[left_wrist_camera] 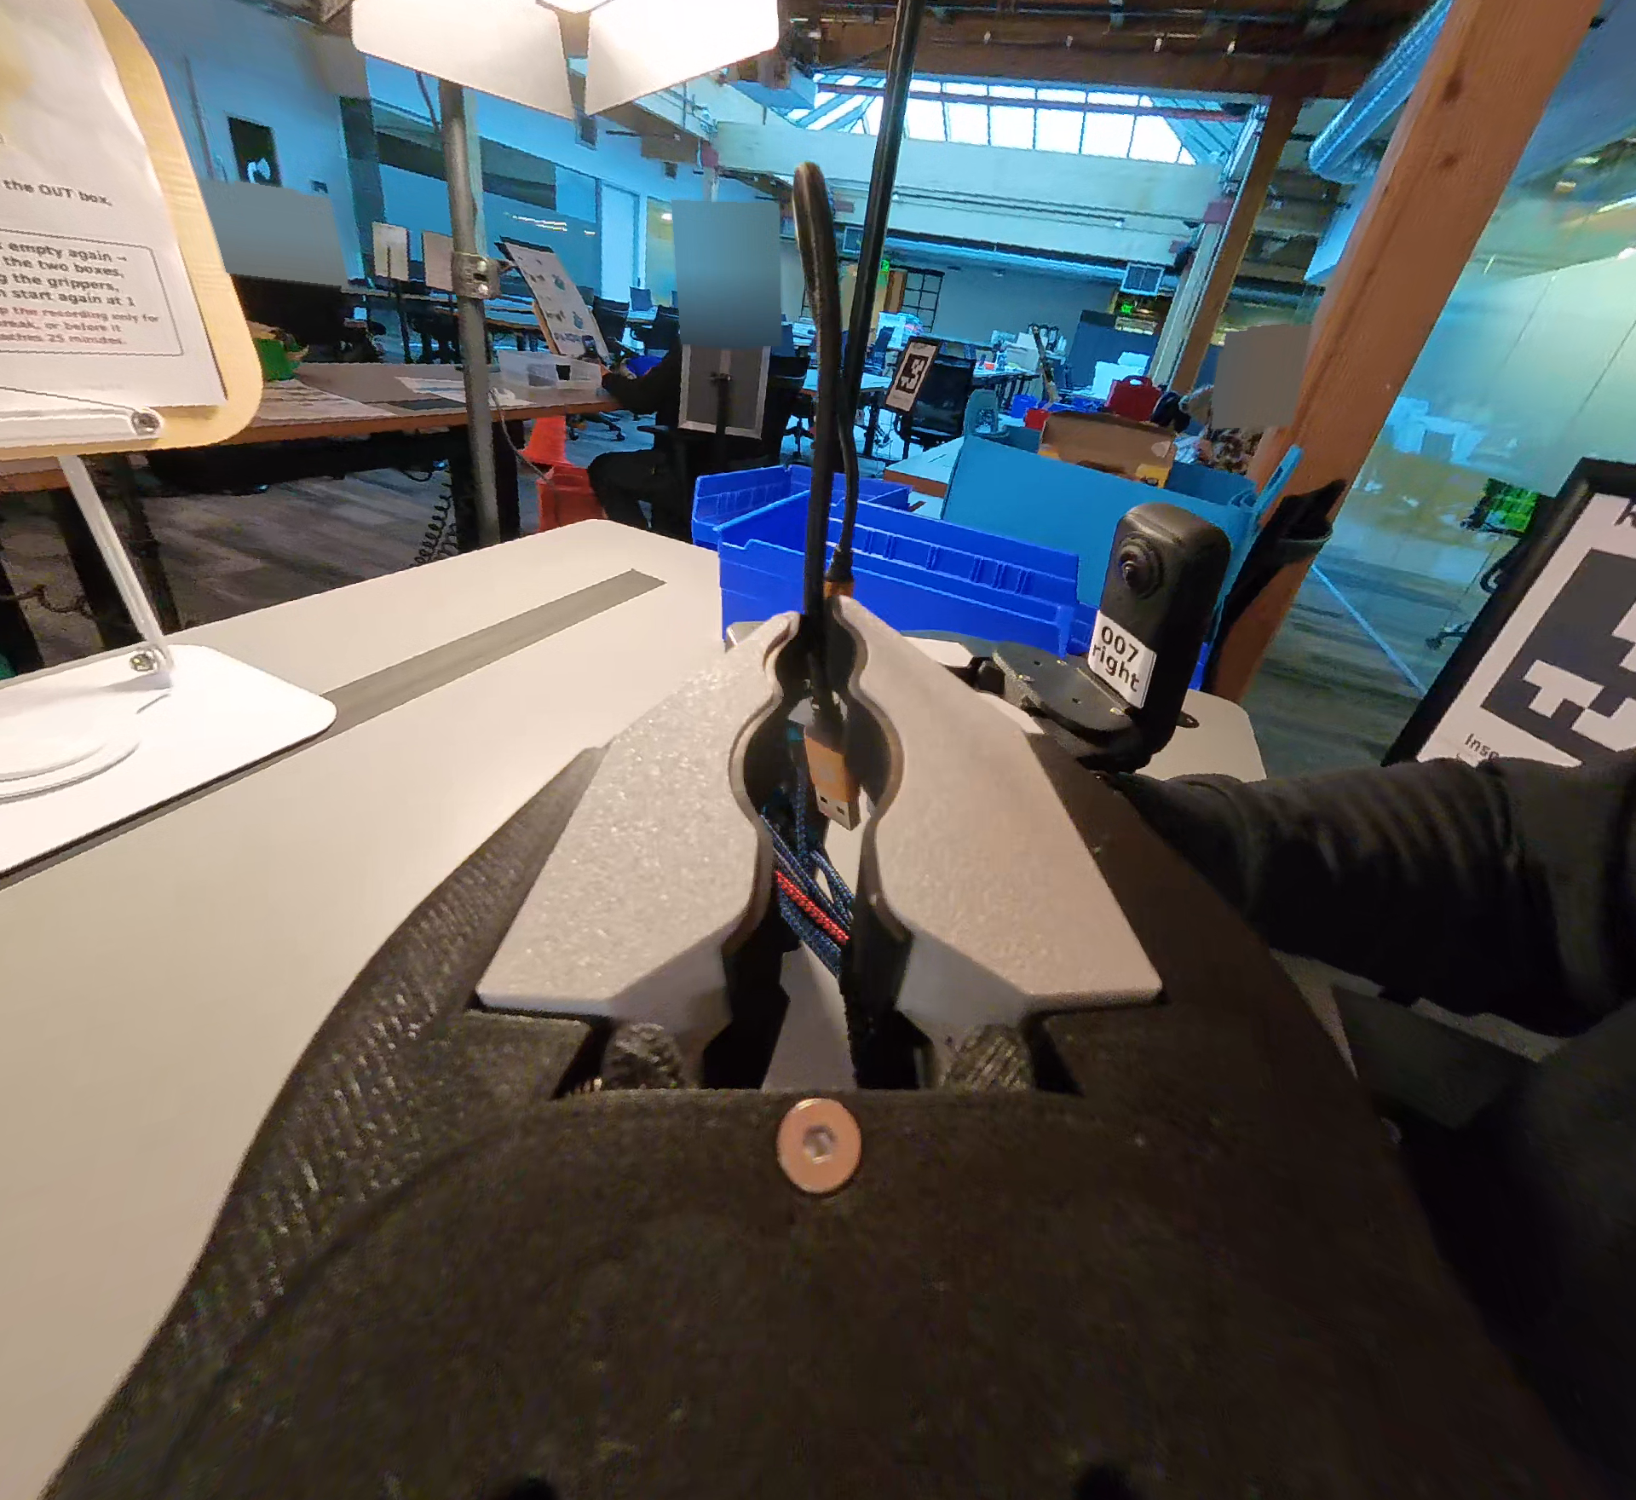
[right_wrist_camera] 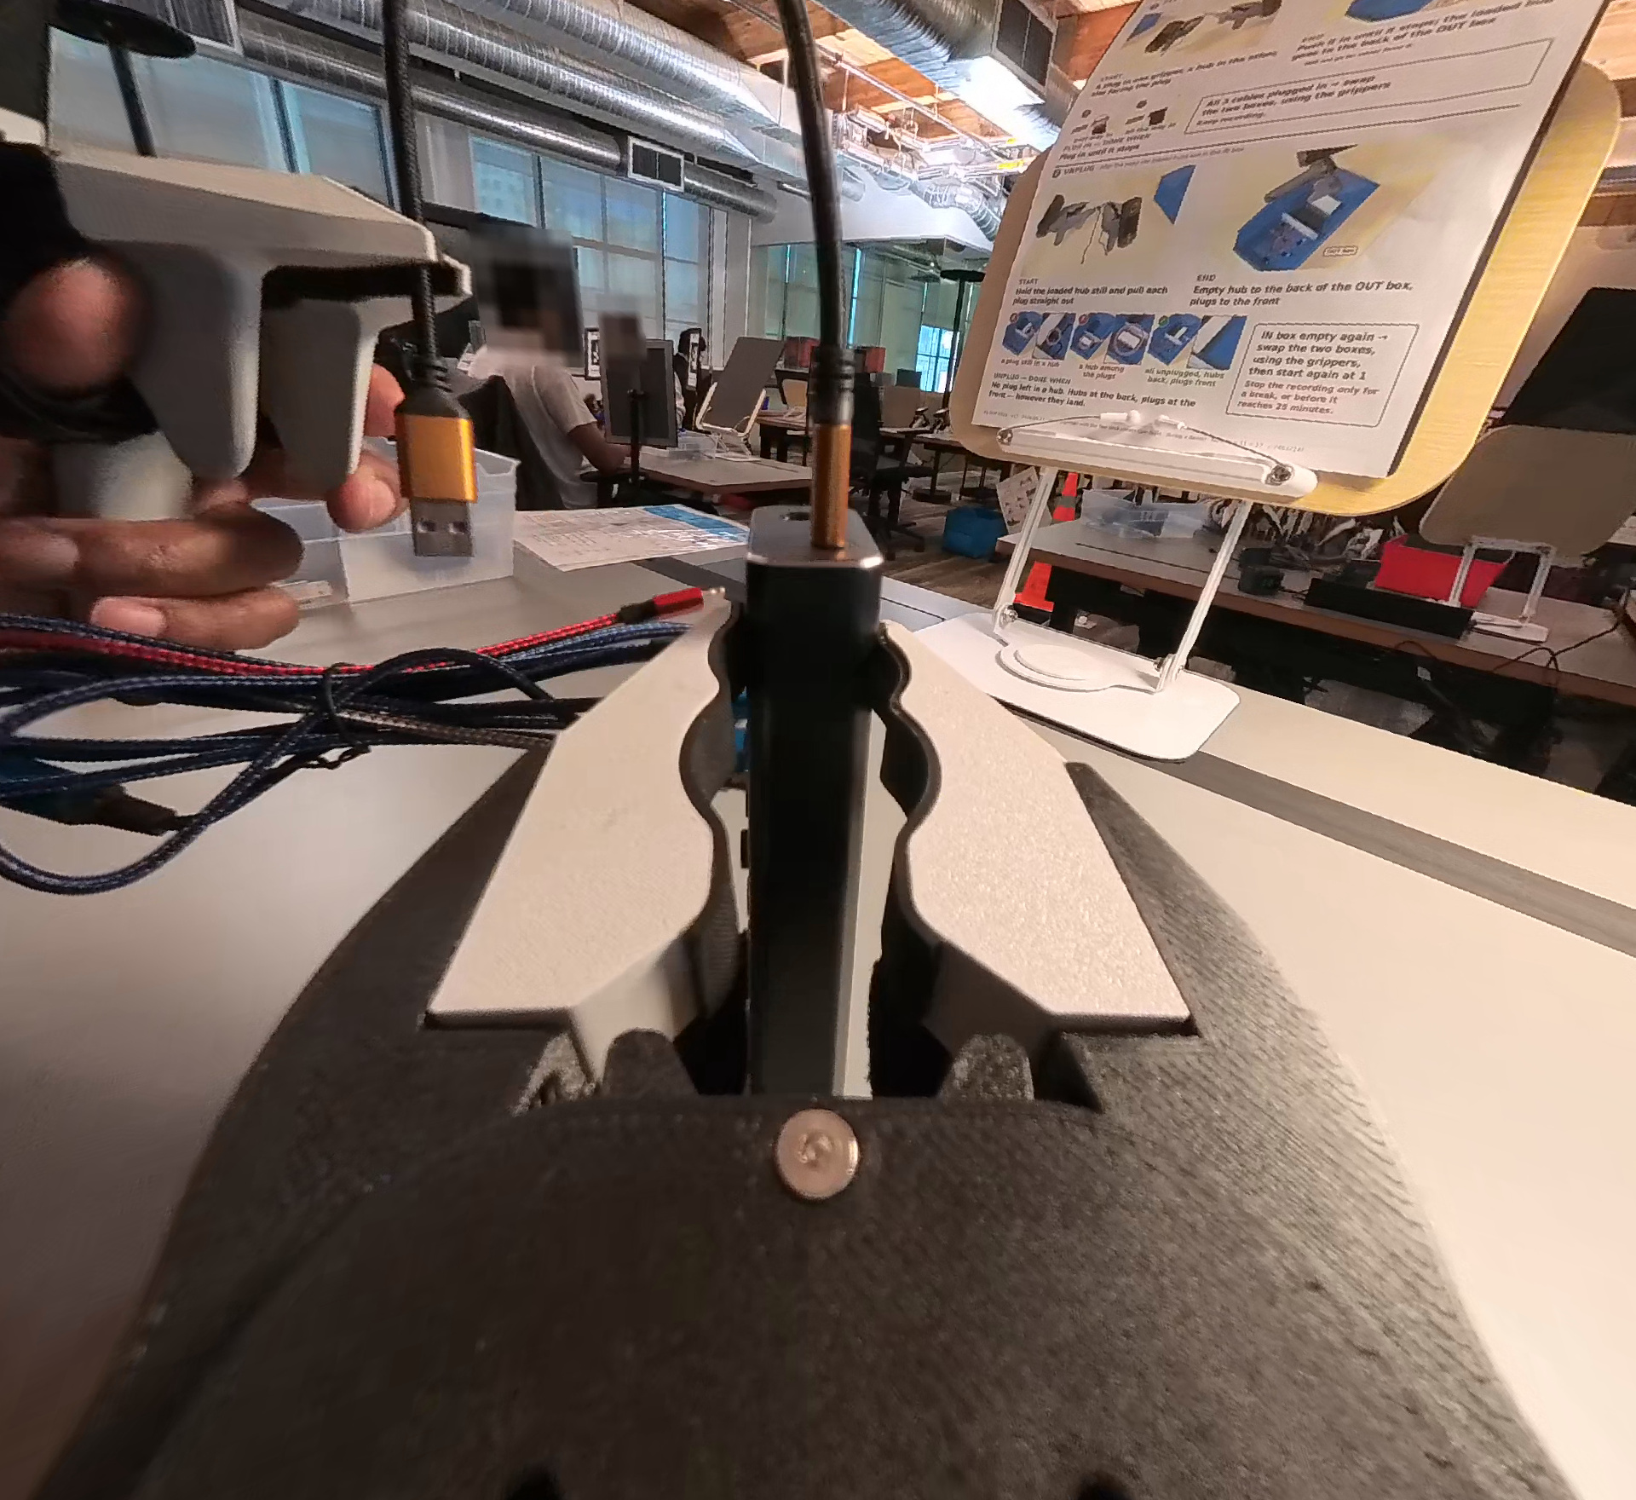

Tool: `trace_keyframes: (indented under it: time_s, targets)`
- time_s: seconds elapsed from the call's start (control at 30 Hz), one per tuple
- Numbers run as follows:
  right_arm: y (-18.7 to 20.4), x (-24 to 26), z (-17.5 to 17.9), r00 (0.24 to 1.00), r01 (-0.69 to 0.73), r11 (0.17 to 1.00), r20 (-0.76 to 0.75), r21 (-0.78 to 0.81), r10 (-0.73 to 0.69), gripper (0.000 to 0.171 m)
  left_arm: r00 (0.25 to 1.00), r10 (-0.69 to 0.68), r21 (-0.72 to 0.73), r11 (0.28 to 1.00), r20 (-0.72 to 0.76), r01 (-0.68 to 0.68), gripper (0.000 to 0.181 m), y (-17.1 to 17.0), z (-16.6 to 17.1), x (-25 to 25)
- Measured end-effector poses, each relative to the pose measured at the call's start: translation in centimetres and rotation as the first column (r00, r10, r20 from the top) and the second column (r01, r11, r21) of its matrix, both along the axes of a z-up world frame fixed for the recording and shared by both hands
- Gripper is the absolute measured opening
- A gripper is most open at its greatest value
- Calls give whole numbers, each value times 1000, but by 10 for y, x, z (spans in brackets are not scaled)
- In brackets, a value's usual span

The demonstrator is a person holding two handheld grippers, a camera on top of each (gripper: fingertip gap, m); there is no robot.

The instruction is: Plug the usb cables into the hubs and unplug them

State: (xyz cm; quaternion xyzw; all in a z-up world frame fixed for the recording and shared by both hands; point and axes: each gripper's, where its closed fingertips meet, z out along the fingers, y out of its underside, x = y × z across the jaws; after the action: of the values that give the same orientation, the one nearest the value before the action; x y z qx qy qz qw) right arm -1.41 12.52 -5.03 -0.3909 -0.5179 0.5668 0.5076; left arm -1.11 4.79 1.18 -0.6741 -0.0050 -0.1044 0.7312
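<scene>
left gripper [left_wrist_camera: 819,643] clenched on black braided cable [left_wrist_camera: 819,359], its orange-sleeved USB plug [right_wrist_camera: 434,466] hanging tip-down, free | right gripper [right_wrist_camera: 810,661] grasping dark rectangular metal hub [right_wrist_camera: 810,793], long axis upright, second plug [right_wrist_camera: 830,483] seated on top | judgement: light; cable limp, plugs rigid, so grip the sleeve

Grey table [right_wrist_camera: 1328,970], braided cables [right_wrist_camera: 266,696], white stand base [right_wrist_camera: 1142,705], clear box [right_wrist_camera: 425,545]
</scene>
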Motion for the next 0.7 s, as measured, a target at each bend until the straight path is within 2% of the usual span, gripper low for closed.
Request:
trace_keyframes:
  time_s: [0.23,0.7]
  targets:
    - [0,5,0,1000,18,1000,-10,22,-17,27,997,15,-20,1000,-71,-17,5,1,-3,11]
    - [-3,6,1,999,31,997,-36,65,-29,28,994,39,-35,998,-105,-43,5,4,-7,9]
